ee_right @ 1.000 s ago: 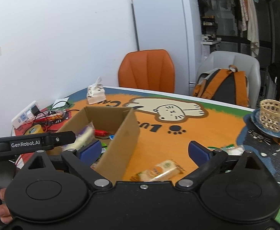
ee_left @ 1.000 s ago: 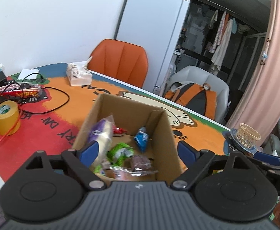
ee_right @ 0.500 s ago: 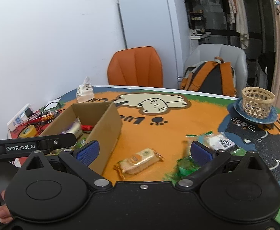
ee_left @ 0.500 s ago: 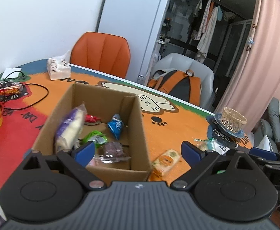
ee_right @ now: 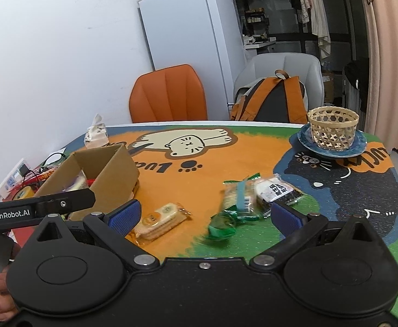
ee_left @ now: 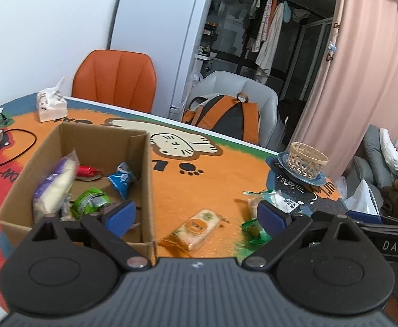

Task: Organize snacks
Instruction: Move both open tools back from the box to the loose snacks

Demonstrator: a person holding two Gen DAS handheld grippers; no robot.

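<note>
A cardboard box (ee_left: 147, 179) (ee_right: 117, 169) on the table's left holds several snack packets. Loose on the orange mat lie an orange-and-cream biscuit pack (ee_left: 192, 229) (ee_right: 159, 221), a small green packet (ee_left: 254, 231) (ee_right: 222, 224), a long green-ended wafer pack (ee_right: 238, 194) and a white-and-black packet (ee_left: 283, 201) (ee_right: 276, 190). My left gripper (ee_left: 196, 215) is open and empty, hanging above the biscuit pack beside the box's right wall. My right gripper (ee_right: 203, 215) is open too, with nothing gripped; the loose packets show between its blue pads.
A woven basket (ee_right: 332, 128) on a blue plate stands far right. A tissue pack (ee_left: 50, 106) sits at the back left, cables and a power strip (ee_right: 13, 175) at the left edge. An orange chair (ee_right: 169, 95) and a backpack (ee_right: 275, 98) are behind the table.
Both grippers have swung right, from over the box to the loose snacks on the mat. The box now sits at the left of both views. Both stay open and empty.
</note>
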